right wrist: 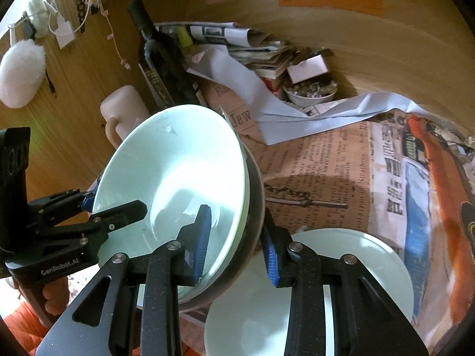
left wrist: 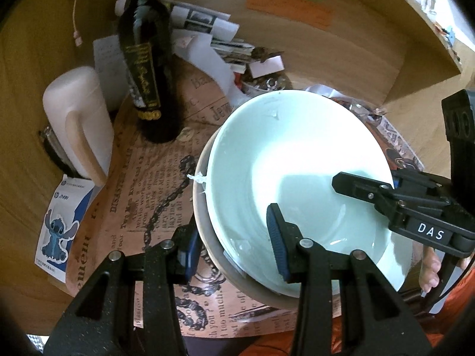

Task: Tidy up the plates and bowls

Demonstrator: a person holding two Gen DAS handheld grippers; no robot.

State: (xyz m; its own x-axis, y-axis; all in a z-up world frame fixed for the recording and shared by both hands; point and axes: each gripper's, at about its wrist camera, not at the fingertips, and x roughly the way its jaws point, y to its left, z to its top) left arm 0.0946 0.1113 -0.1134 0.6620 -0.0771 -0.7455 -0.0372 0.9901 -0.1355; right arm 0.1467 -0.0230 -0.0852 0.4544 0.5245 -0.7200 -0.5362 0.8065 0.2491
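A pale green bowl [left wrist: 297,160] sits nested in a darker grey bowl [left wrist: 207,237]; the stack is tilted above the newspaper-covered table. My left gripper [left wrist: 234,243] straddles the stack's near rim, one finger inside, one outside. My right gripper [right wrist: 237,243] straddles the opposite rim of the same stack [right wrist: 175,163], one pad inside the green bowl, one outside the dark bowl [right wrist: 252,207]. Both pairs of jaws stand fairly wide and I cannot tell if the pads press the rims. A pale green plate [right wrist: 341,281] lies flat below the right gripper.
A dark wine bottle [left wrist: 145,59] and a white jug [left wrist: 80,118] stand at the back left. Folded newspapers [right wrist: 252,47], white paper and a small bowl of trinkets [right wrist: 311,90] lie at the back. Wooden walls enclose the area.
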